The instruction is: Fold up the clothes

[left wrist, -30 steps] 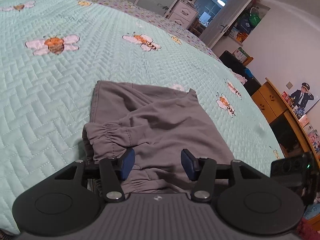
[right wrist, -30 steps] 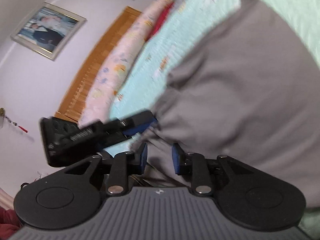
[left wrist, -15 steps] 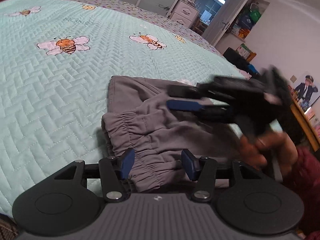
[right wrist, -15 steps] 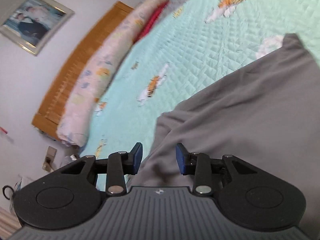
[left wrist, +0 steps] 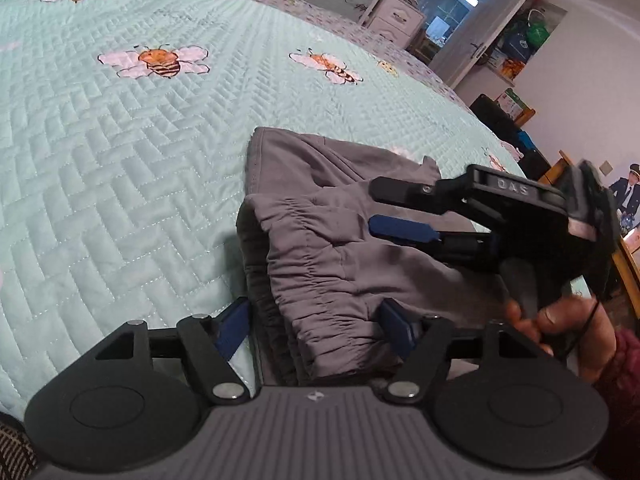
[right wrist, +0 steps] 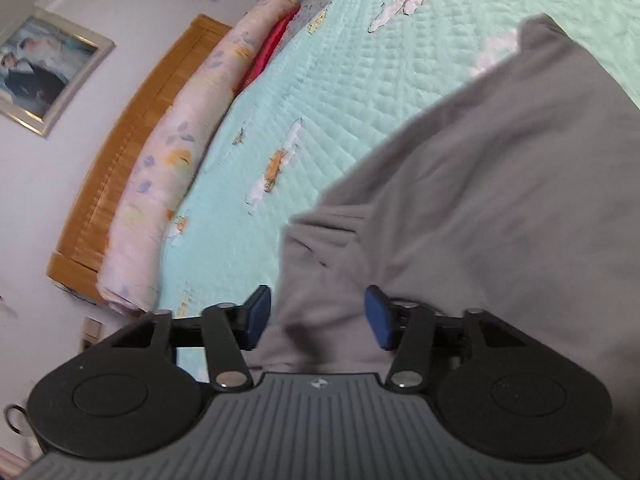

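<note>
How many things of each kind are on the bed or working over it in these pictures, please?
Grey garment: 1
Bee-print quilt: 1
Long bolster pillow: 1
Handheld tools: 2, left tool and right tool, both open over the garment
Total: 5

Your left gripper (left wrist: 314,330) is spread wide, pads apart. Your right gripper (right wrist: 316,317) also gapes wide, turned on its side, your right hand (left wrist: 560,328) wrapped around its handle.
</note>
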{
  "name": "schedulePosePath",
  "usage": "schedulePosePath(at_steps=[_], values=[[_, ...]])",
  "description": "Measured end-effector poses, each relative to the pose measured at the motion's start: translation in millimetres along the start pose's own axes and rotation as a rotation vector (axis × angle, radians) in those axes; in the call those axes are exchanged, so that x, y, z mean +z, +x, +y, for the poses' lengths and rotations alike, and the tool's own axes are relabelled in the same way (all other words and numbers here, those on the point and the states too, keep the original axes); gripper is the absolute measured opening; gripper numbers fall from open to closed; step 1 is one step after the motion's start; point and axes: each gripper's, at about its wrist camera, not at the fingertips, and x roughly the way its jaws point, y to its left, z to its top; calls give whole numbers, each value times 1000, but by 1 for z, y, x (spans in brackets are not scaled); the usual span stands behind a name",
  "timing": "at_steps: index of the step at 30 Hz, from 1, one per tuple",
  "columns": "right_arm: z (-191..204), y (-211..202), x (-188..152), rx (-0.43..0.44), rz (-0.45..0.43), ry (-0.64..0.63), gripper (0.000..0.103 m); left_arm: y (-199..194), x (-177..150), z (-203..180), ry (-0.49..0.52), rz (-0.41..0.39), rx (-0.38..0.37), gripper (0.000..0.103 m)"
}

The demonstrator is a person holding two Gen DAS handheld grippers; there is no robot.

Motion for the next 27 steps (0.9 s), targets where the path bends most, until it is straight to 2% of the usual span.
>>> schedulePosePath(at_steps=[5, 7, 9, 12, 13, 15, 16, 17, 20, 24, 25, 27], values=[[37, -42, -21, -3, -122, -179, 51, -14, 3, -3, -2, -28, 33, 71], [43, -57, -34, -20, -146, -218, 51, -27, 6, -8, 21, -70, 119, 69], [40, -68, -46, -29, -151, -215, 49, -44, 10, -17, 49, -135, 171, 67], [28, -63, -64, -37, -103, -182, 29, -58, 20, -36, 80, -195, 113, 59], [24, -58, -68, -42, -82, -173, 23, -56, 23, -42, 96, -192, 74, 56], [13, -46, -76, -59, -48, -159, 17, -38, 27, -48, 120, -144, 20, 43], [9, -43, -80, -67, -41, -154, 12, -27, 26, -47, 115, -110, 28, 30], [7, -43, -82, -67, -45, -152, 11, -15, 25, -45, 107, -76, 40, 22], [13, -59, -81, -73, -64, -176, 13, 10, 17, -39, 96, -5, 79, 19], [18, -76, -89, -75, -72, -225, 15, 12, 11, -33, 85, -14, 67, 19], [17, -75, -92, -81, -61, -232, 19, 12, 12, -31, 66, -11, 59, 19], [7, -66, -95, -105, -29, -220, 18, 10, 14, -28, 45, -14, 44, 19]])
